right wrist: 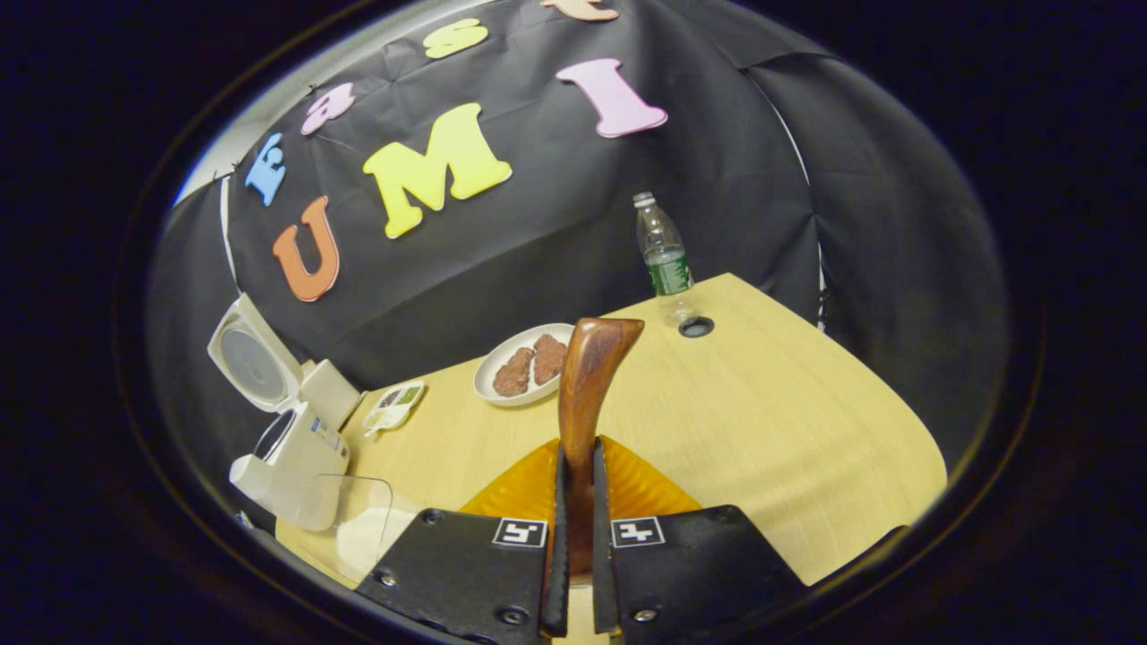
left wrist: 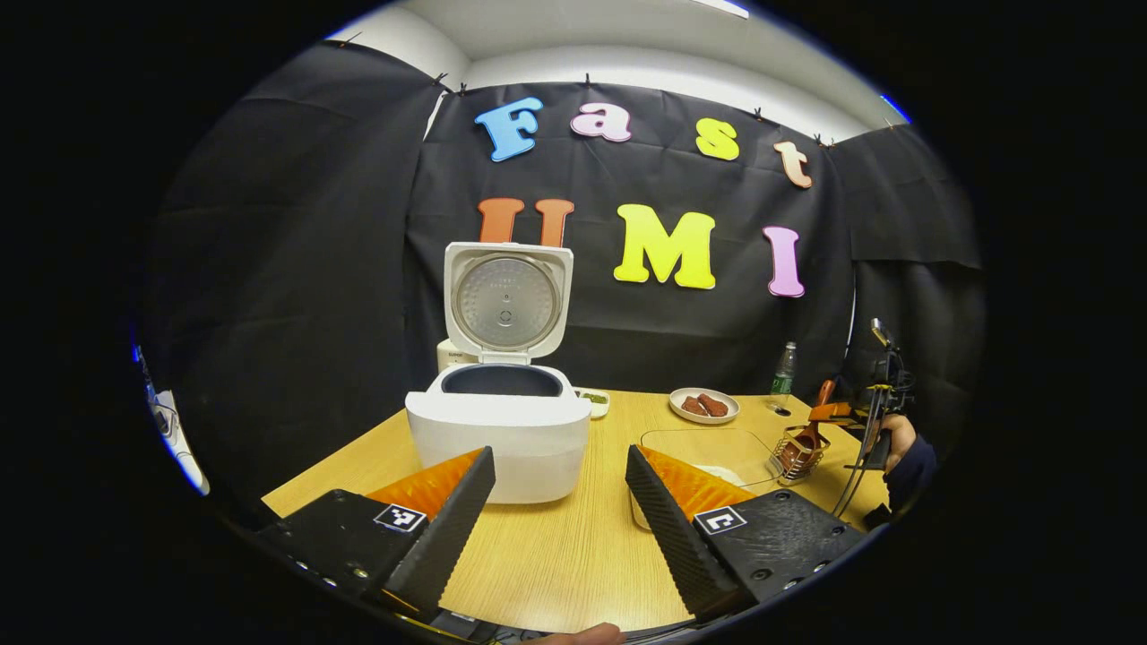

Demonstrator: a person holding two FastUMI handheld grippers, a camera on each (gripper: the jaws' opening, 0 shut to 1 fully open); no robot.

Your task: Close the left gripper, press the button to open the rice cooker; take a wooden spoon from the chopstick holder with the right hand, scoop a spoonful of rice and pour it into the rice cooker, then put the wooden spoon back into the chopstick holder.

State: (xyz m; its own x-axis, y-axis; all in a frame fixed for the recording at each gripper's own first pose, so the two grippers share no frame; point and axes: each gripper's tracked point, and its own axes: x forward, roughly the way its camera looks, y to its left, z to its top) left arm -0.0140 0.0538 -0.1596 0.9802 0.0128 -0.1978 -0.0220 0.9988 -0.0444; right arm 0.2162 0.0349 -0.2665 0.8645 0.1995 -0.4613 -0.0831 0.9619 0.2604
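- In the right gripper view, low in the middle of the frame, the right gripper (right wrist: 573, 528) has both fingers pressed flat on the handle of the wooden spoon (right wrist: 587, 376). The handle rises between them to mid-frame, and its bowl end is hidden below.
- The spoon looks stiff, light and smoothly polished, so I'd guess it could slip or swivel in a loose grip. A hold on the straight part of the handle, as here, seems the safest place.
- In the left gripper view, the left gripper (left wrist: 560, 502) at the bottom of the frame stands wide apart, holding nothing, over the bare table (left wrist: 556, 555).
- Just past its fingers sits the clear container (left wrist: 708, 452) with something pale inside, probably the rice, at lower right of centre.
- Right of that, the wire chopstick holder (left wrist: 800, 455) has the spoon standing in it, with a hand (left wrist: 896, 439) beside it at the far right edge.
- Centre frame, the rice cooker (left wrist: 499, 430) stands with its lid (left wrist: 507, 303) up; it looks heavy and steady.
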